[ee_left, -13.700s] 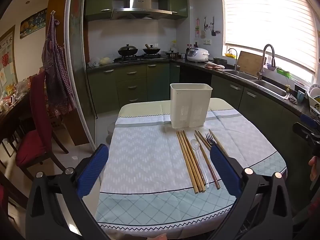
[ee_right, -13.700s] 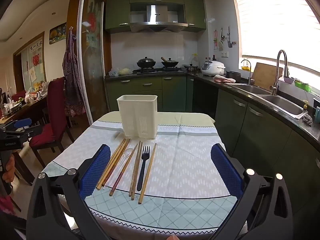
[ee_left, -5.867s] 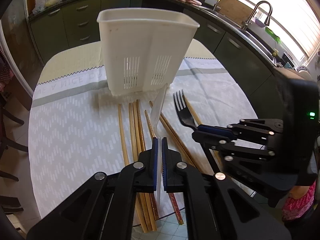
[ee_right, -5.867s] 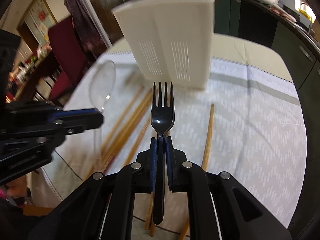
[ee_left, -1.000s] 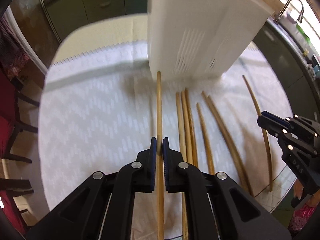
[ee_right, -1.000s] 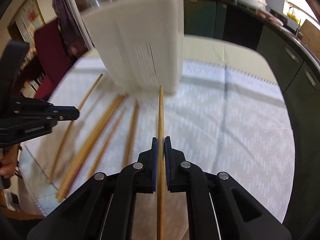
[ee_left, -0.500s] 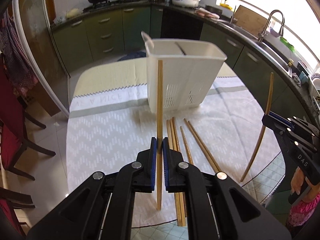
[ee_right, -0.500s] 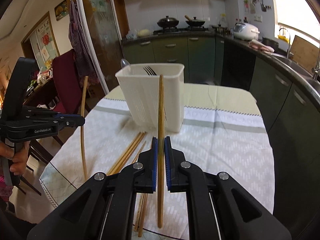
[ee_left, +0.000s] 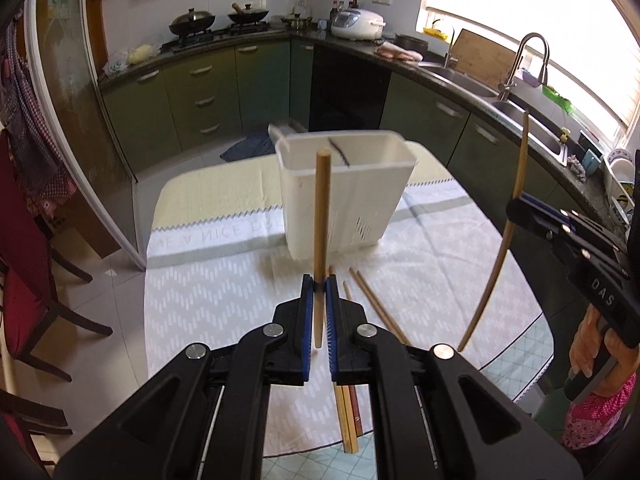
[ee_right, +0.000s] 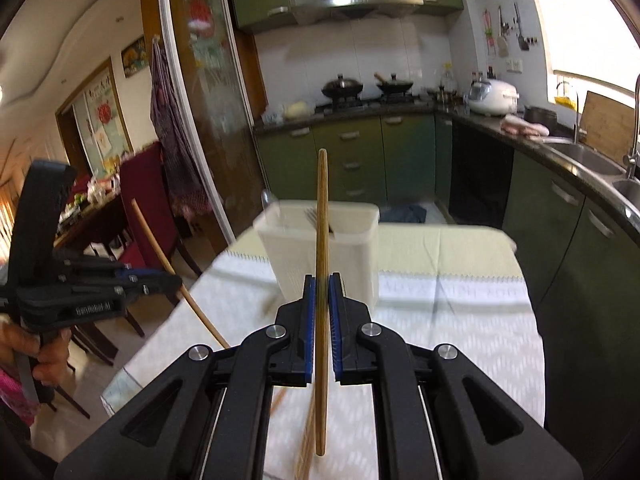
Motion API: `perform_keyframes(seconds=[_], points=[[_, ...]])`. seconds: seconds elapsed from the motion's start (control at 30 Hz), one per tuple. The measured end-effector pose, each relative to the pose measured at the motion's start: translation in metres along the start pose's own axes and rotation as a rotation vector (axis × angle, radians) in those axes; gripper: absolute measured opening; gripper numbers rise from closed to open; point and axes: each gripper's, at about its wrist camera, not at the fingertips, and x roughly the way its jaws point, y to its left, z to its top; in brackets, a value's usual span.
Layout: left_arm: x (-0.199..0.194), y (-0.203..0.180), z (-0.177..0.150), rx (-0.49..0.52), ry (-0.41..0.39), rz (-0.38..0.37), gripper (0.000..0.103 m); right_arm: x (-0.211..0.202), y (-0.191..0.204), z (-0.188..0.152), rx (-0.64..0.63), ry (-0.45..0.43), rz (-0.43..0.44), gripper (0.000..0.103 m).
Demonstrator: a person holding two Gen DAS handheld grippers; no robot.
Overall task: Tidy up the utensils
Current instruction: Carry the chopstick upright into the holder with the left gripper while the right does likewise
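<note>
Wooden chopstick (ee_left: pixel 322 216) pinched upright in each gripper's closed jaws, left gripper (ee_left: pixel 316 292) and right gripper (ee_right: pixel 322 292) hovering before white utensil holder (ee_left: pixel 344 196) on the surface, next needing tips lowering inside.

Left tool (ee_left: pixel 316 284) closed on a chopstick (ee_left: pixel 321 216), which stands near upright between the blue pads, thick end up, thin end hanging below the pads. Behind it, a white holder (ee_left: pixel 360 204) on the tabletop (ee_left: pixel 208 296), slotted near its base; a dark utensil handle shows inside, a clear utensil tip sticks up at its left rim. More chopsticks (ee_left: pixel 376 300) lie loose on the patterned cloth in front of the holder, some hidden under the tool. At right, the right tool (ee_left: pixel 524 210), held by a hand (ee_left: pixel 588 340), grips a second chopstick (ee_left: pixel 500 240), raised clear of the tabletop, slanting. Kitchen counter, sink and stove beyond.
</note>
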Motion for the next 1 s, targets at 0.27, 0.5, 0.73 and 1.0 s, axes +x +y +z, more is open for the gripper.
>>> perform_keyframes(seconds=[0.27, 0.5, 0.73, 1.0], points=[[-0.051, -0.01, 0.061, 0.015, -0.148, -0.009, 0.006, -0.012, 0.004, 0.076, 0.031, -0.246, -0.015, 0.008], [-0.081, -0.02, 0.119, 0.019, -0.316, 0.005, 0.006, 0.005, 0.002, 0.128, 0.038, -0.37, -0.068, 0.008], [-0.031, -0.027, 0.139, 0.016, -0.326, 0.069, 0.006, 0.057, -0.006, 0.147, 0.019, -0.352, -0.136, 0.008], [0.039, -0.014, 0.124, 0.001, -0.169, 0.085, 0.006, 0.112, -0.012, 0.116, -0.002, -0.208, -0.143, 0.008]])
